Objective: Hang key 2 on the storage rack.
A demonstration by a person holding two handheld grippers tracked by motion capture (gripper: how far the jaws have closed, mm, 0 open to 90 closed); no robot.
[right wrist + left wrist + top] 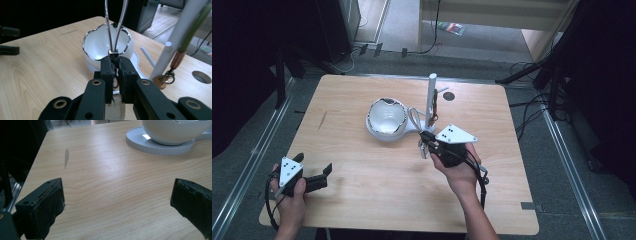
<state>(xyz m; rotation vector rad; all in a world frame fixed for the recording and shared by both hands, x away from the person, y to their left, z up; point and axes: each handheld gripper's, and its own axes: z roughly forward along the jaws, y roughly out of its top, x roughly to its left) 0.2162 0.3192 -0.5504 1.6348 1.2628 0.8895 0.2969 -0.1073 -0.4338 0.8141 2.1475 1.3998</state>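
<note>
- Right fingers [115, 72] are pinched on the small clasp of a silver loop [115, 25], which rises above them in front of a white bowl [100, 43].
- Seen from above, the right gripper [427, 142] holds the loop [414, 117] just beside the bowl [386, 117] and a white stand [431, 100].
- Left fingers [47, 207] are spread wide with nothing between them, low over the bare worktop [107, 192] near its front left corner.
- One item, a green strap with a keyring [175, 60], already hangs on the stand [175, 37].
- Judging by this, the loop is lifted but not yet placed; it has still to go on a peg or into the bowl, I cannot tell which.
</note>
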